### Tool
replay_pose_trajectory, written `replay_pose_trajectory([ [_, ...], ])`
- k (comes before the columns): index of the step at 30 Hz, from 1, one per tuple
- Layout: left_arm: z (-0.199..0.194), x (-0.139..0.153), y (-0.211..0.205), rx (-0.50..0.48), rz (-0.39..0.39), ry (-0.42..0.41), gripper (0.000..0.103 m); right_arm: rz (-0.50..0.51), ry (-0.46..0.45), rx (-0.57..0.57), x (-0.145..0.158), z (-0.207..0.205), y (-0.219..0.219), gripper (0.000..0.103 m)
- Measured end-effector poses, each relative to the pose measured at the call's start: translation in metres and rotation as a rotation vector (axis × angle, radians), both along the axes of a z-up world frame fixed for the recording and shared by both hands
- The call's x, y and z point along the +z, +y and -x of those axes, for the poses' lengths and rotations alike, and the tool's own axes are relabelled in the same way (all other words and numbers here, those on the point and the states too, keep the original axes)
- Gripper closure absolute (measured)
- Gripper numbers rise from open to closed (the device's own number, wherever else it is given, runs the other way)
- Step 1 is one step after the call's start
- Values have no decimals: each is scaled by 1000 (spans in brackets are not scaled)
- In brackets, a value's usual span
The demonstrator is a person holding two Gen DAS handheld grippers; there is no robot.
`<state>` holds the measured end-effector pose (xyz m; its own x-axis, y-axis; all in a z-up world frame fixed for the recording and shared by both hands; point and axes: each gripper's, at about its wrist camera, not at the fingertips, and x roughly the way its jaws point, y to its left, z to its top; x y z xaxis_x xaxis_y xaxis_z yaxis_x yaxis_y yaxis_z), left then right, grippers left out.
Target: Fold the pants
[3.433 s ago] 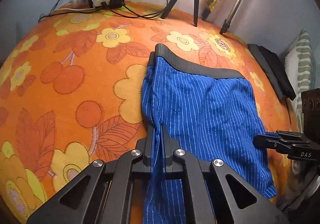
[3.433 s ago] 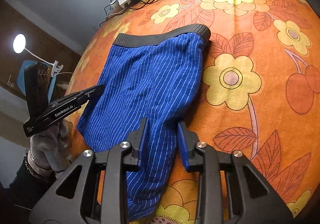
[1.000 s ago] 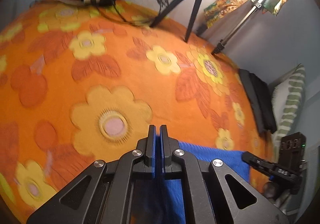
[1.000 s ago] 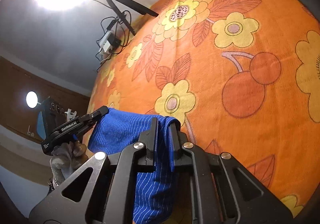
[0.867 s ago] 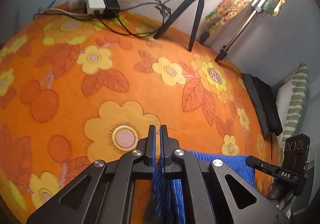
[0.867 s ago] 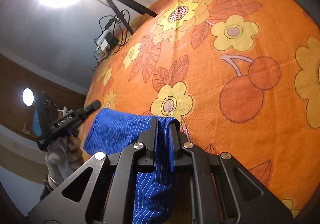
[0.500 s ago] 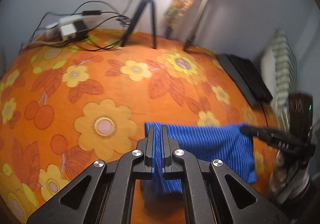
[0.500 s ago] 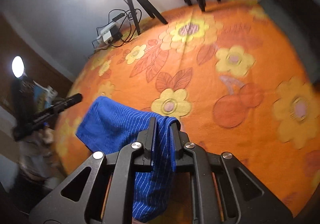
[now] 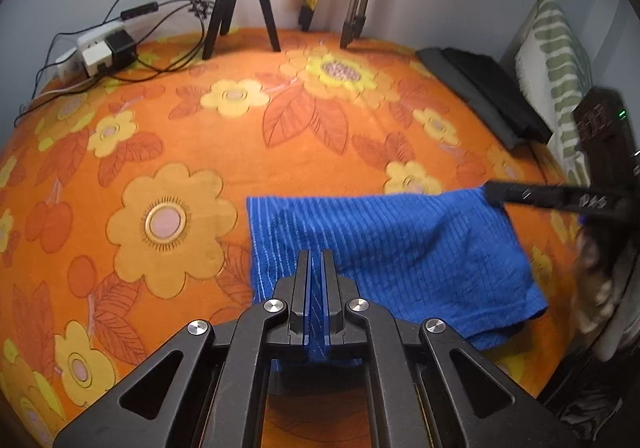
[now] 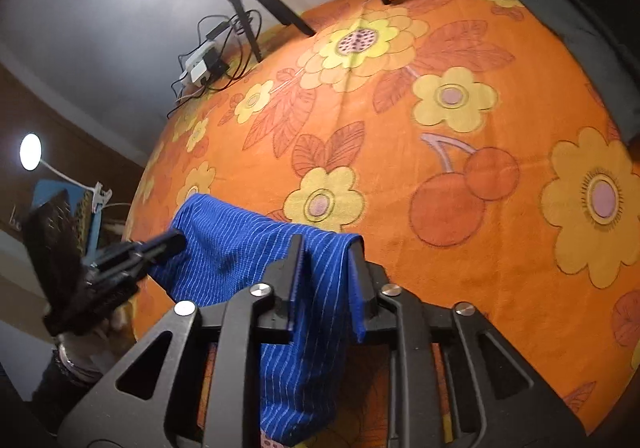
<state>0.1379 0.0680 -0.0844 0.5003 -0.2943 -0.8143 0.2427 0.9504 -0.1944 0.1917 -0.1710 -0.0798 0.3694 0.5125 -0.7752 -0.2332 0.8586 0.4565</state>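
The left gripper (image 9: pixel 316 268) is clenched on one edge of the blue pinstriped pants (image 9: pixel 400 248), which hang stretched above the orange floral bedspread (image 9: pixel 180 128). The right gripper (image 10: pixel 326 252) pinches the opposite edge, its fingers slightly apart with cloth draped between. Its side carries white lettering, too blurred to read.

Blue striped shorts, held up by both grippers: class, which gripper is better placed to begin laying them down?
Probably the left gripper: shut flat on the blue striped shorts above bare orange blanket. The right gripper holds bunched, draped fabric.
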Motion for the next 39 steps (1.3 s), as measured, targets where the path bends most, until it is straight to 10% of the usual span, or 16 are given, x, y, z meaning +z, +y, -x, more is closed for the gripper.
replay_pose_trajectory([
  [8, -1, -6, 1, 8, -8, 12, 100, 91, -166, 55, 32, 27, 13, 76],
  [21, 3, -5, 12, 23, -14, -8, 99, 180, -98, 140, -6, 48, 30, 76],
  [25, 0, 1, 27, 82, 11, -26, 45, 181, -114, 69, -2, 49, 14, 60],
  [27, -4, -4, 31, 91, 28, -5, 46, 190, -136, 29, 0, 47, 6, 38],
  [39, -12, -19, 23, 81, 2, 11, 46, 147, -83, 33, -20, 33, 11, 37],
])
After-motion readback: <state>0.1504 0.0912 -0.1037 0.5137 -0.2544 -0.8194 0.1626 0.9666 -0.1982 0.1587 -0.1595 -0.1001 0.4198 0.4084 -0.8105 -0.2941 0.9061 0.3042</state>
